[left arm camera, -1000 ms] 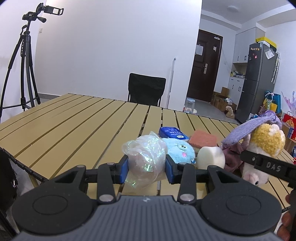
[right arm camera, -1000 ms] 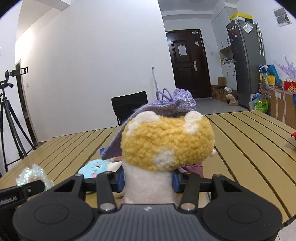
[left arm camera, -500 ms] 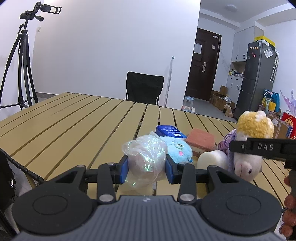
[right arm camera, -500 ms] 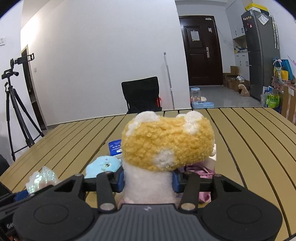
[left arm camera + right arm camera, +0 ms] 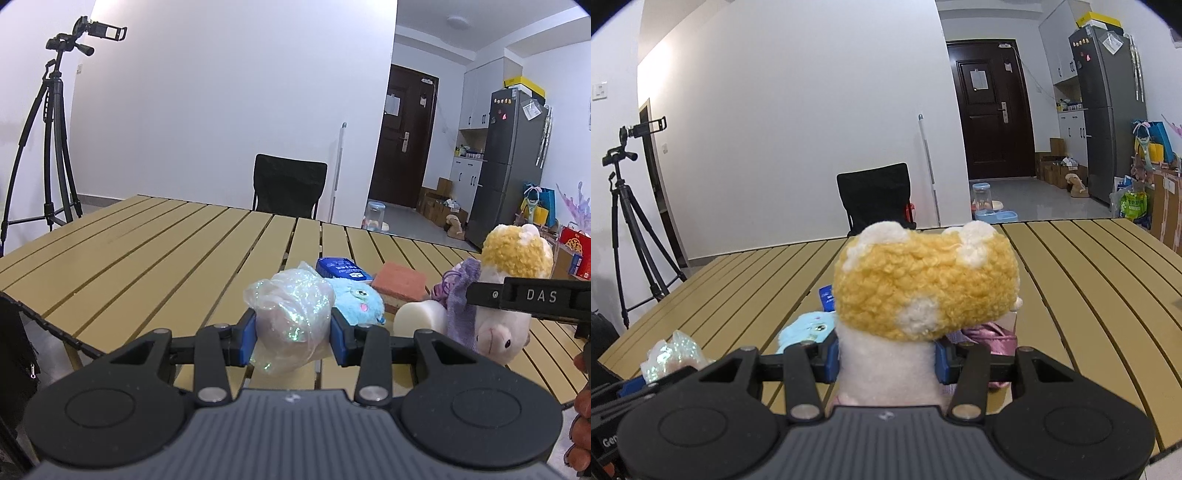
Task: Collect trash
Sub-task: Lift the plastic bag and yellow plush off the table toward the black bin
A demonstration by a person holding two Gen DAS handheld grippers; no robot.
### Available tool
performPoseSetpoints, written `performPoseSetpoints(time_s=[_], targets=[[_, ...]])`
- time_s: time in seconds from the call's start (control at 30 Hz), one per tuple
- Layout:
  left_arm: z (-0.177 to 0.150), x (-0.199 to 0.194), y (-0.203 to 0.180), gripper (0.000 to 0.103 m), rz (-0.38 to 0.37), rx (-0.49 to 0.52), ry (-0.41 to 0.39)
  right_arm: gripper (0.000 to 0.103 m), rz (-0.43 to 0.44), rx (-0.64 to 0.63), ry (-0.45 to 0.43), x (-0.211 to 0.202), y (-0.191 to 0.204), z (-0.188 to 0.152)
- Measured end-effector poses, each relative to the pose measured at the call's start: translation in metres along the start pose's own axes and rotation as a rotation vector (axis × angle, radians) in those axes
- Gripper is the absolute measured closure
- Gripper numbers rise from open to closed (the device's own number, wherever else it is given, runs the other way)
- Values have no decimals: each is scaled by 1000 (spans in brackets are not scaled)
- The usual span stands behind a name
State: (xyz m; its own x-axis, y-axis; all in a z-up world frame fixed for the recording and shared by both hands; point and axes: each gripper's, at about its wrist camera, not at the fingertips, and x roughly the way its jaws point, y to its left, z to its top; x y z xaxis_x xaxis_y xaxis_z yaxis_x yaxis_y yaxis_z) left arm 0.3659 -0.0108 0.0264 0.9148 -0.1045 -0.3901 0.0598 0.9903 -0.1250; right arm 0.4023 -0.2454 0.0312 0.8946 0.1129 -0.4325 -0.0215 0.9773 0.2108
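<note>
Both cams ride low on the grippers, looking forward and slightly down across the slatted table (image 5: 155, 251) toward the far white wall. The left wrist view sits near the table's left edge, the right wrist view further right and very close behind the plush toy (image 5: 923, 291). Both catch the black chair (image 5: 290, 192), tripod (image 5: 631, 221), dark door (image 5: 991, 110) and fridge (image 5: 511, 166).

- In the right wrist view, the plush toy (image 5: 923, 291) fills the centre and hides the table (image 5: 1089, 280) behind it.
- A blue packet (image 5: 826, 298) at nine o'clock of the toy's head shows only a corner.
- In the left wrist view, a hand (image 5: 581, 417) at four o'clock is cut off by the frame edge.
- Print on the blue packet (image 5: 341, 267) is too small to read.
</note>
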Motion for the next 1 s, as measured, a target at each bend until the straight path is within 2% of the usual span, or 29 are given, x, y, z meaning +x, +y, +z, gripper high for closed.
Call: performPoseSetpoints(time_s=[0.4,0.67,1.0], targets=[[-11,-51,0,63,-3,12,-51,57,-4,-25,-1,-59,10,-17],[-36,-85,5,63,-25,-5,-31,57,6,-62,12,-99,24,-35],[-69,-120,7,63,-33,3,16,57,24,-106,57,-141,37,-77]])
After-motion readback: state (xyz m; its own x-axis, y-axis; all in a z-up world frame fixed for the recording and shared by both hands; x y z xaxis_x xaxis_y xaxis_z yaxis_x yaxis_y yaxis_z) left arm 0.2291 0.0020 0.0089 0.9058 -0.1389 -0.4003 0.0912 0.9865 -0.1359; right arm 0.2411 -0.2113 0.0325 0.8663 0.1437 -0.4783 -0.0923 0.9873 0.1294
